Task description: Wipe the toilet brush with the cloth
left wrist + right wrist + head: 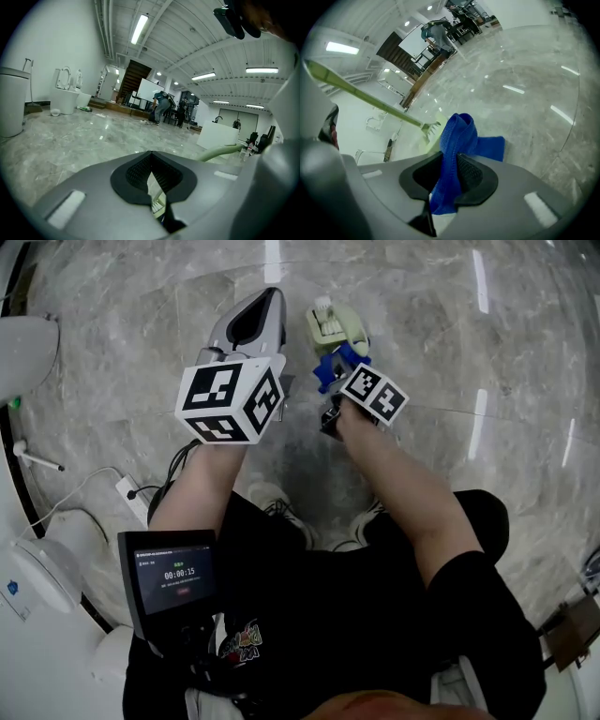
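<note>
Now the wipe itself is at hand, as I judge it: both things are lifted above the floor (441, 324) and brought together, but no stroke along the brush (336, 326) can be read yet. The left gripper (273, 299) has its jaws drawn almost together. Its own view shows something pale in the narrow gap and the pale green handle (220, 152) sticking out to the right of the jaws. Since the brush hangs in the air with nothing else under it, I take this gripper to be clamped on it. The right gripper (449, 164) stands partly closed, its pads pinching a fold of the blue cloth (461, 136); one loop bulges out past the jaw tips and a loose corner trails to the right. From above, the brush's head sits just right of the left jaws and just beyond the cloth, on its far side. In the right gripper view the bristles (432, 125) lie immediately left of the loop, with the handle running away to the far left. Whether cloth and brush touch I cannot tell; they are at most barely apart. The next move probably calls for pushing the free loop against the head and drawing it along toward the handle, while the left gripper holds the brush firm against that push. Because only a narrow fold is pinched, a hard drag might pull the cloth out of the pads, so the pressure would want to be modest.
</note>
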A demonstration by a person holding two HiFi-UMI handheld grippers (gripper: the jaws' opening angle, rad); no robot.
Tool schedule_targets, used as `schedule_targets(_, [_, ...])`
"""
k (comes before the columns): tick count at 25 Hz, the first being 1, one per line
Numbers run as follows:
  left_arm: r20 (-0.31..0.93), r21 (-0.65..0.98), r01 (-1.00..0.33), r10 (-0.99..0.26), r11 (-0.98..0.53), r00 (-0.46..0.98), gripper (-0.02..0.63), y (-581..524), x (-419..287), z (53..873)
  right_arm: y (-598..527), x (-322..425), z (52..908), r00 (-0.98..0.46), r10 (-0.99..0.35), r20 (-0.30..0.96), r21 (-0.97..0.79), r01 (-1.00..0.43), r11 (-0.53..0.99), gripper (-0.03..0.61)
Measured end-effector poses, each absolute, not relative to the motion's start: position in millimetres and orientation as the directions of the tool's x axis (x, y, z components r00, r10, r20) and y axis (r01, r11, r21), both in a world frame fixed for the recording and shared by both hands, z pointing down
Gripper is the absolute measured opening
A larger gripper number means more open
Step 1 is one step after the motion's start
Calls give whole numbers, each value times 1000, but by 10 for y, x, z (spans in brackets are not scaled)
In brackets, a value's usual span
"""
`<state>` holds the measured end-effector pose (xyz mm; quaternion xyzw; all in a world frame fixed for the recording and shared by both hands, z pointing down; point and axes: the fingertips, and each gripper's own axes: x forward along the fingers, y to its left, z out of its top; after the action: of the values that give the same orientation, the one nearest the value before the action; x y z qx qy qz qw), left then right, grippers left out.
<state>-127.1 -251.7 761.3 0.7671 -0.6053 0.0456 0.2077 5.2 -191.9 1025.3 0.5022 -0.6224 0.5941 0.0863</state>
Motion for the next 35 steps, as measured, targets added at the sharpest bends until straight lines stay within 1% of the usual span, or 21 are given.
schedule_targets(6, [326,234,-952,-907,-197,268,12,-2470,-1265,7625,-1879,-78,10239,-527,-514,677,-695,-687,-210,89])
schedule_targets(12, [320,233,-953,-910,-195,265,11,-2442,-1273,7570,-1727,-208,10317,-565,-472,677,-694,-703,-154,89])
schedule_targets(15, [326,223,-954,-907,-200,266,12,-2430,-1233,7587,-1712,-284,10324,-598,-458,658,-716,-685,-135,89])
schedule_targets(20, [325,214,-957,-910,-195,258,12,-2412,-1280,7579,-1910,-388,10294,-641,-471,606,-764,-634,-121,89])
schedule_targets(25, [333,212,-958,-907,-193,257,12,-2393,-1306,7617,-2098,-452,10323,-665,-478,574,-778,-625,-65,89])
schedule_targets(35, [332,218,-958,-909,-187,253,12,-2394,-1378,7611,-2332,-647,10327,-701,-487,520,-817,-575,-45,90])
